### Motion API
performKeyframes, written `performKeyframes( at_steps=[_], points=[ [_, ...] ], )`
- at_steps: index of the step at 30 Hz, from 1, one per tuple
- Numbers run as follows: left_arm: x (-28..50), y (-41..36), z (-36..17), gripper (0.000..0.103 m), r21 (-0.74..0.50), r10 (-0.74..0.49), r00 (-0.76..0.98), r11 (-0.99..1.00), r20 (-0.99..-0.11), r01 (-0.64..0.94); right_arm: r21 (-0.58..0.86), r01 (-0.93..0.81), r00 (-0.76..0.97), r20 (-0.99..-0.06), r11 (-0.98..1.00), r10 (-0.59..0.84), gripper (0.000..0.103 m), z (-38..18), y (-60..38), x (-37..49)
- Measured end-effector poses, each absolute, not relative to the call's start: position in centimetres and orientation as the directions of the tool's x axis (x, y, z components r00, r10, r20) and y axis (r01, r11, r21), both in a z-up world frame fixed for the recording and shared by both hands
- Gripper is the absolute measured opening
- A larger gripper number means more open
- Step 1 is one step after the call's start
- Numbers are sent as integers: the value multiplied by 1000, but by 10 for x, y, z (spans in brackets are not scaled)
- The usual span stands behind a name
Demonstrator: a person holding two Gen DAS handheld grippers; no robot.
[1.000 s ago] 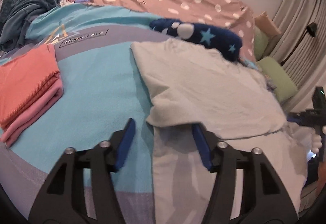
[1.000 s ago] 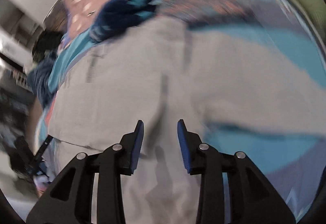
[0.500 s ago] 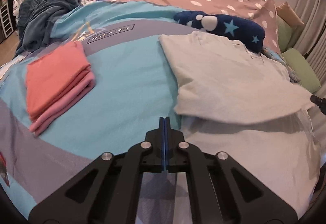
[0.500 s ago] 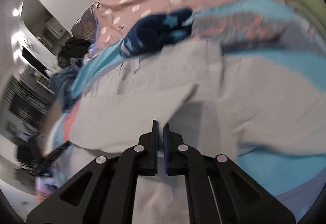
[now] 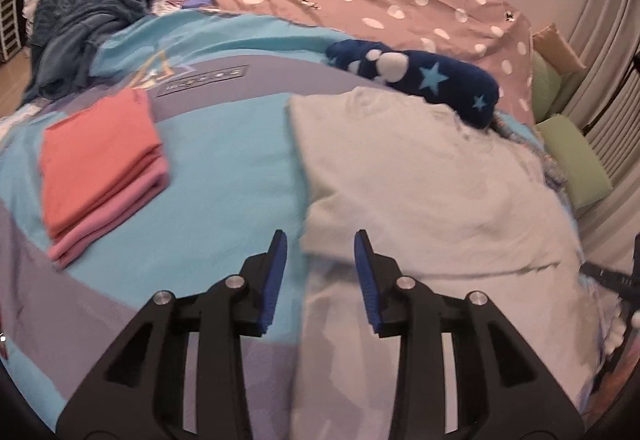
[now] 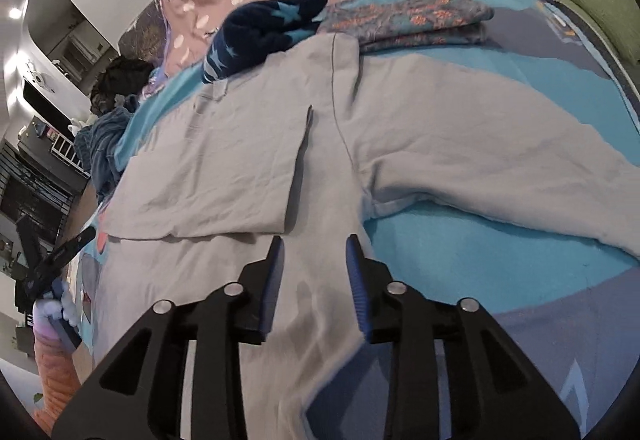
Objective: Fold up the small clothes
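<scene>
A pale grey long-sleeved top (image 5: pixel 432 191) (image 6: pixel 248 143) lies flat on the turquoise bedspread (image 5: pixel 224 175), its left side folded in over the body. One long sleeve (image 6: pixel 500 159) stretches out to the right. My left gripper (image 5: pixel 320 252) hovers above the folded edge, its jaws opening, nothing between the blue pads. Over the top's lower body my right gripper (image 6: pixel 314 256) hangs with its jaws opening too, and no cloth is pinched. The other gripper and a hand show at the left edge of the right wrist view (image 6: pixel 52 272).
A folded coral and pink stack (image 5: pixel 100 167) sits left of the top. A navy star-print plush (image 5: pixel 420 79) and a folded floral cloth (image 6: pixel 408 23) lie behind it. Dark clothes (image 5: pixel 80 31) pile at the far left; green cushions (image 5: pixel 576 163) lie right.
Both grippers were open, shut half a second ago, and now stand apart again. The left one rose a little; the right one swung sideways, bringing the long sleeve into view.
</scene>
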State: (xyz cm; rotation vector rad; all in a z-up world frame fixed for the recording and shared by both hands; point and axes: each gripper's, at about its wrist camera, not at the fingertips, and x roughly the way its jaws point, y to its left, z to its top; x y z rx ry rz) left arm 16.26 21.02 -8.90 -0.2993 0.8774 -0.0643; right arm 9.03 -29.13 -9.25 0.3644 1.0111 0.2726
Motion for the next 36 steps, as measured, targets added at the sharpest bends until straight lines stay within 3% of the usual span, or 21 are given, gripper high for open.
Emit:
performKeyframes(
  at_steps=[3,6,8,11,15,18,21,30,33,35,36],
  points=[
    [187,208,-98,34,-307,-204,605,949,-769,-70,445,-24,552,-741,895,383,34,-89,-311,75],
    [213,209,-125,23,-41,67,529,981,-846,-189,493,75,600,-717,867,356,34,-97,-347,54],
    [212,213,-130,23,5,138,526,969,-839,-246,523,183,624,-716,832,313,34,-109,-384,37],
    [204,211,-120,17,-62,103,526,956,-844,-285,535,379,640,-741,755,204,34,-131,-447,8],
    [192,163,-81,15,-69,45,637,986,-770,-153,634,557,706,-702,536,97,34,-156,-522,-24],
    [190,117,-67,24,-124,-92,666,992,-740,-1,728,599,754,-653,334,73,46,-178,-557,-38],
    [194,75,-69,26,-140,-179,655,984,-734,112,759,614,767,-638,217,59,47,-196,-575,-41],
    [216,-2,-99,30,-187,-289,569,955,-770,231,752,633,768,-639,184,-36,49,-219,-609,-9],
    [223,-13,-109,32,-203,-307,542,948,-782,245,730,655,750,-661,197,-43,35,-219,-616,-2],
    [227,-19,-116,34,-207,-311,529,946,-790,248,743,643,757,-653,186,-6,10,-220,-618,5],
    [229,-19,-117,35,-208,-312,525,946,-792,249,755,632,766,-643,177,8,8,-220,-617,8]
  ],
)
